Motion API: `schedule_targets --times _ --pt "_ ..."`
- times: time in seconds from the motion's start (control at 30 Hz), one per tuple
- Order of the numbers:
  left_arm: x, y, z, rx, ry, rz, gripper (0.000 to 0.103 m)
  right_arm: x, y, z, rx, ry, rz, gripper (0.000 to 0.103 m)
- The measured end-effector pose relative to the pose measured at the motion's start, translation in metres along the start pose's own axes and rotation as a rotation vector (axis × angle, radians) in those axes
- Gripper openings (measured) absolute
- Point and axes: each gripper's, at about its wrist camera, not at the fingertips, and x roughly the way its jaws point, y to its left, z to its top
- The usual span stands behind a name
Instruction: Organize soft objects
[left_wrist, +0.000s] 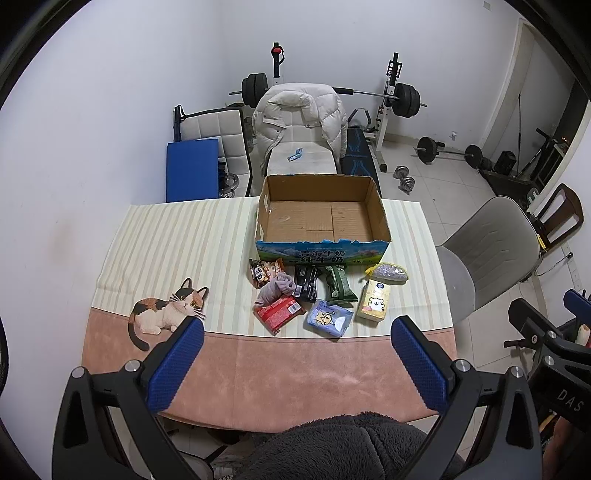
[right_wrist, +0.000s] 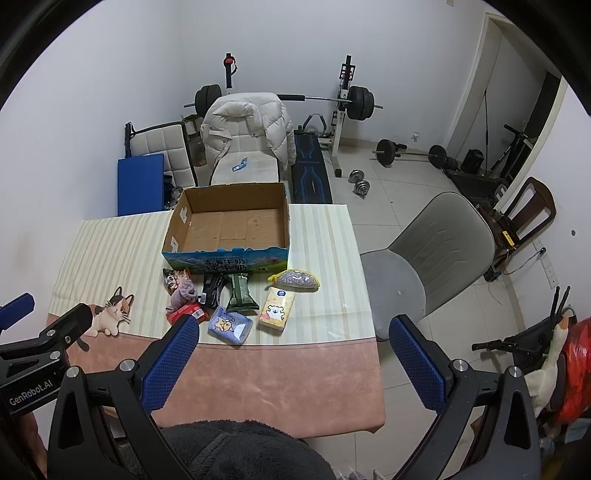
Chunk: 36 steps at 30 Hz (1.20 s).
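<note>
While both tools hang above the near edge of the surface (left_wrist: 280, 369), neither touches any item; left tool (left_wrist: 297, 328) released, blue pads (left_wrist: 177, 363) spread wide, nothing between them; right tool (right_wrist: 293, 328) likewise released and holding nothing, its pads (right_wrist: 168, 360) well apart.

Soft items lie in a loose cluster on the striped part of the cloth, ahead of both tools and just in front of the cardboard box (left_wrist: 321, 218); box stands open-topped, brown floor bare, printed blue front facing the tools.

Cluster, as seen from the left wrist view: panda snack bag (left_wrist: 264, 275) at far left, touching the purple cloth bundle (left_wrist: 275, 290); red packet (left_wrist: 279, 314) just below the bundle; black packet (left_wrist: 306, 282) and dark green packet (left_wrist: 338, 286) side by side in the middle; blue tissue pack (left_wrist: 328, 318) nearest the tools; yellow tissue pack (left_wrist: 373, 301) to its right; silver glitter pouch (left_wrist: 389, 273) beyond that, near the box corner.

Blue tissue pack sits between the left tool's fingertips in line of sight, but clearly ahead of them; from the right wrist view the whole cluster lies left of centre, the red packet (right_wrist: 184, 312) partly hidden behind the left pad.

Cat print (left_wrist: 166, 310) on the cloth left of the cluster; grey chair (left_wrist: 484, 258) beside the surface on the right.
</note>
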Motion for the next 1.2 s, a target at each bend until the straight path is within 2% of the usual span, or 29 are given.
schedule_targets --times 1.2 --pt "-0.0004 0.0006 0.002 -0.002 -0.005 -0.002 0.103 0.0004 -0.0005 0.0085 0.009 -0.008 0.01 0.103"
